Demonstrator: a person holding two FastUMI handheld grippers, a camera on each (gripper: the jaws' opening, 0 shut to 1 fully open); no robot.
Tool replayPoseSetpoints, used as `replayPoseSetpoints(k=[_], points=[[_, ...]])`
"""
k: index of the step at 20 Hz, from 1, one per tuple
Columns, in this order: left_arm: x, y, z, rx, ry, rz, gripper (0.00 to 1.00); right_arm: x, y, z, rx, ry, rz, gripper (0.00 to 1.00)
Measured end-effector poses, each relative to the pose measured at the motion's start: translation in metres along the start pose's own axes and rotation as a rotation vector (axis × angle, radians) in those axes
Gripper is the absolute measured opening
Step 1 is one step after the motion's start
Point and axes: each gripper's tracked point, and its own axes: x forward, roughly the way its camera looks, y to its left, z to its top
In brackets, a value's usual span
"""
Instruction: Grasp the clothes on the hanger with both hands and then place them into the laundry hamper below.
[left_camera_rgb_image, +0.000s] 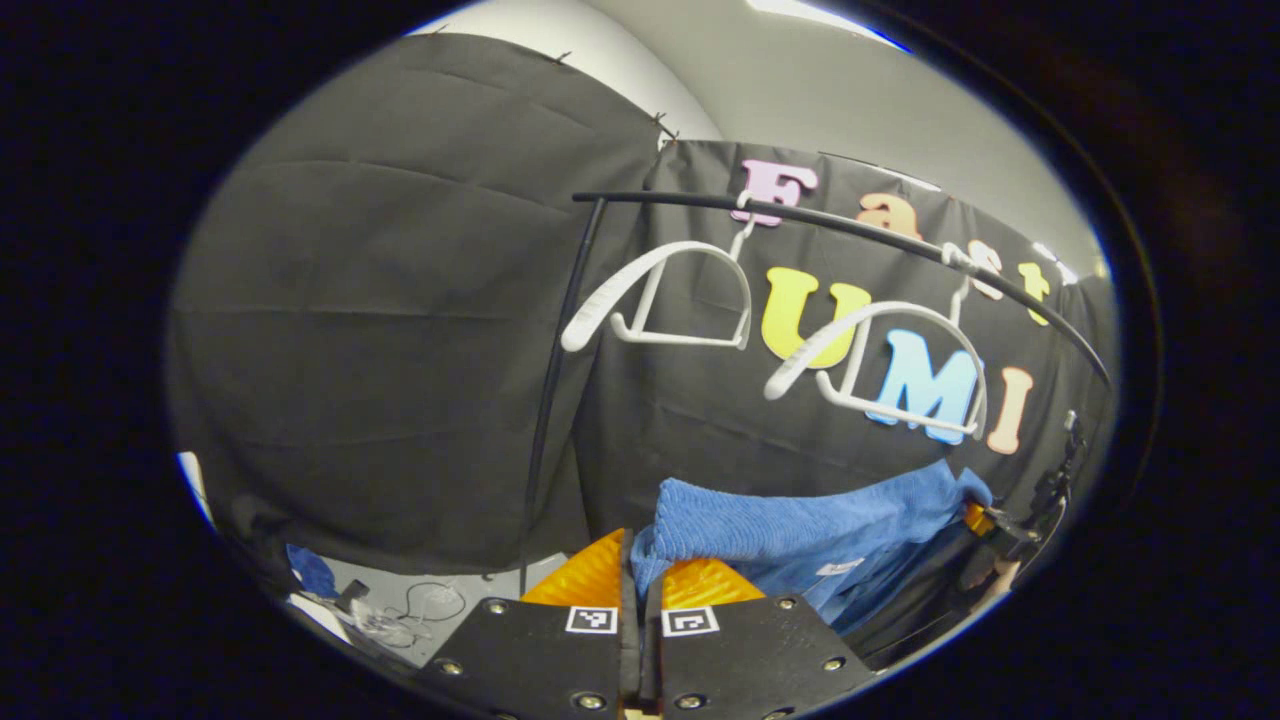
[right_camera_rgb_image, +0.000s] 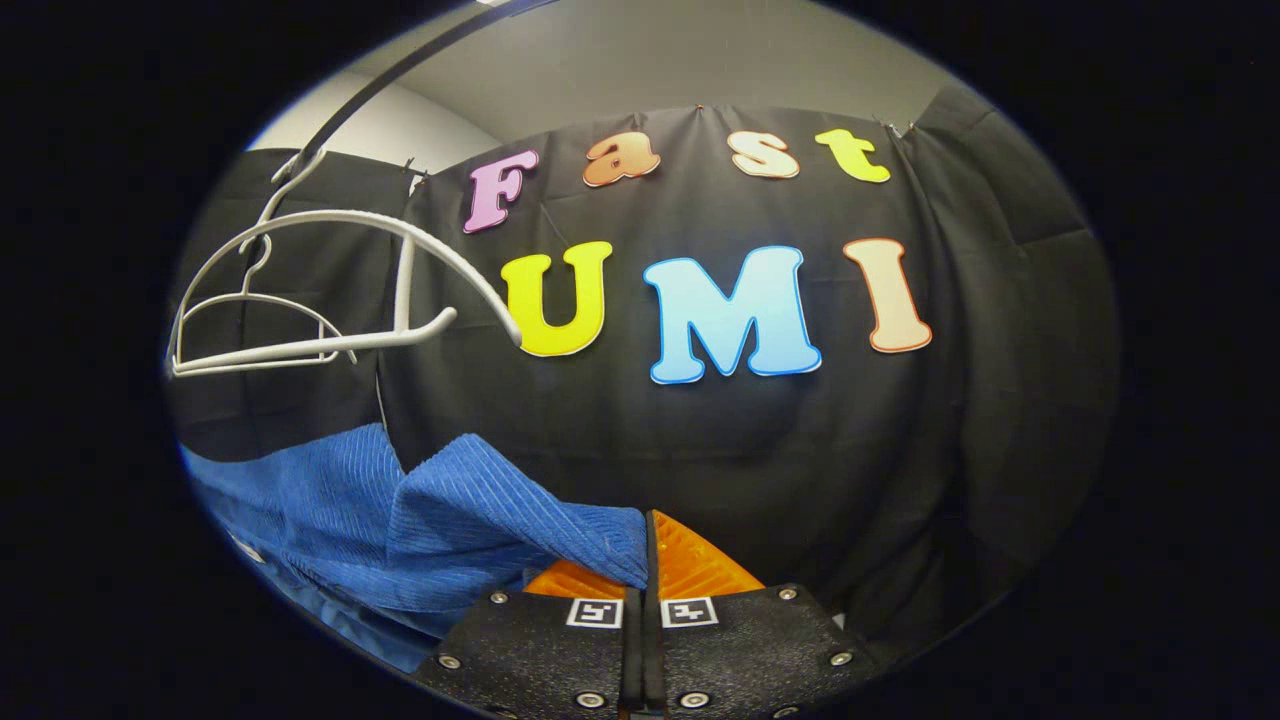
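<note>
A blue ribbed garment (left_camera_rgb_image: 800, 530) hangs stretched between my two grippers, below two bare white hangers (left_camera_rgb_image: 680, 300) on a black rail (left_camera_rgb_image: 850, 228). My left gripper (left_camera_rgb_image: 638, 560) is shut on one corner of the cloth at the bottom of the left gripper view. Farther right in that view, the other gripper (left_camera_rgb_image: 990, 525) holds the cloth's far end. In the right gripper view my right gripper (right_camera_rgb_image: 646, 545) is shut on the blue garment (right_camera_rgb_image: 440, 520), which trails off to the left. A white hanger (right_camera_rgb_image: 330, 290) hangs above it.
The black cloth wall (left_camera_rgb_image: 400, 330) stands close behind the rail. A black upright pole (left_camera_rgb_image: 560, 370) holds up the rail's left end. Cables and small items (left_camera_rgb_image: 400, 605) lie on the pale floor at lower left.
</note>
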Motion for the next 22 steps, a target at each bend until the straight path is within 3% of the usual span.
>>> replayPoseSetpoints(k=[5,9,13,17,19,22], points=[[-0.030,0.018,-0.008,0.017,0.040,-0.064,0.01,-0.044,0.004,-0.009,-0.031,0.054,-0.046,0.00],[-0.038,0.027,-0.002,0.069,0.052,-0.158,0.01,-0.093,0.004,-0.015,-0.026,0.098,-0.146,0.00],[-0.054,0.022,-0.008,0.101,0.092,-0.326,0.01,-0.153,0.013,-0.024,-0.069,0.137,-0.232,0.00],[-0.063,0.019,-0.027,0.218,0.131,-0.474,0.01,-0.211,0.024,-0.029,-0.088,0.148,-0.320,0.00],[-0.073,0.009,-0.028,0.202,0.140,-0.557,0.02,-0.226,0.035,-0.029,-0.073,0.153,-0.339,0.00],[-0.082,-0.002,-0.032,0.196,0.154,-0.622,0.01,-0.250,0.061,-0.023,-0.052,0.158,-0.324,0.00]])
